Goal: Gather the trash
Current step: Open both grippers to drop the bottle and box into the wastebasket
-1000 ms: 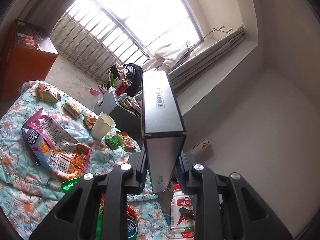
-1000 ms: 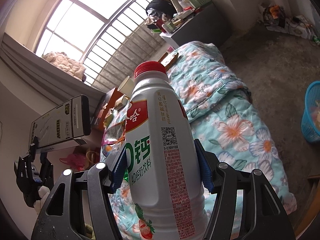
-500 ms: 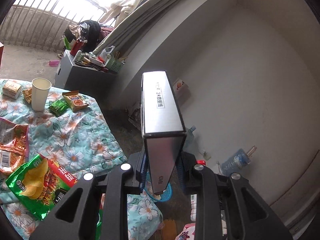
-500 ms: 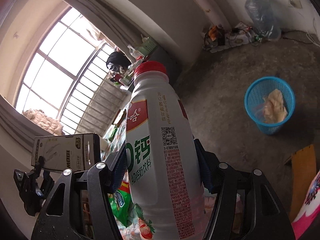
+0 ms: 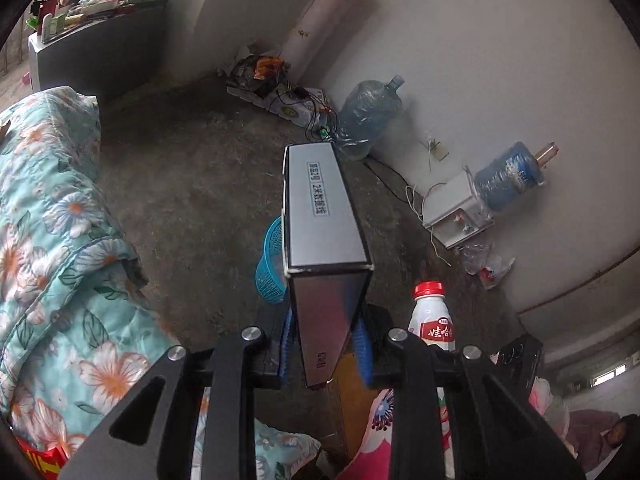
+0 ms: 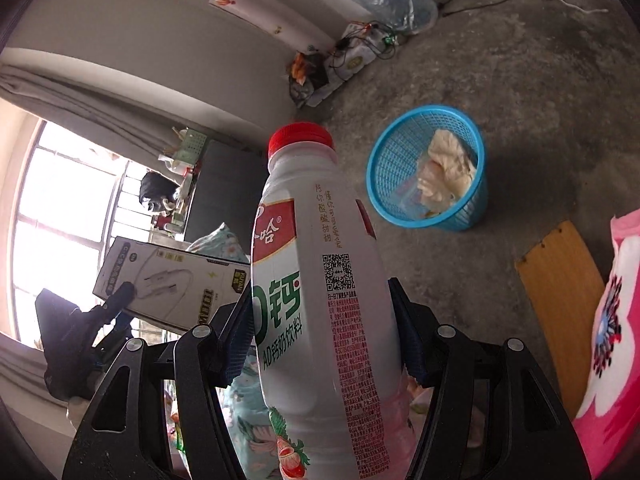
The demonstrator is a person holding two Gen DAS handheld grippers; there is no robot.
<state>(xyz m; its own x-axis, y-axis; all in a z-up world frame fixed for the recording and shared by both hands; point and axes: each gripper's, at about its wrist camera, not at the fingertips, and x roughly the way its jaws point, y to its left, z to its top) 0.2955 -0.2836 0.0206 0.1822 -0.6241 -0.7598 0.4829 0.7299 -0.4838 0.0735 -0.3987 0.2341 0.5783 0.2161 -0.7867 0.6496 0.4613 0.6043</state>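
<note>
**Both grippers loaded above the floor**

The white plastic drink bottle with a red cap (image 6: 320, 280) stands upright, clamped at its body by the right gripper (image 6: 320, 344). The long silver-and-black cardboard box (image 5: 322, 216) is pinched at its lower end by the left gripper (image 5: 325, 344). The round blue plastic mesh basket (image 6: 430, 168) sits on the grey concrete floor (image 6: 540, 92), holding crumpled pale paper. A floral quilt (image 5: 48, 240) lies to the left.

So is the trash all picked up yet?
Not yet. Something crumpled already lies in the blue basket. The left gripper holds a box, the right gripper a drink bottle; both hang above the floor, not dropped in.
</note>
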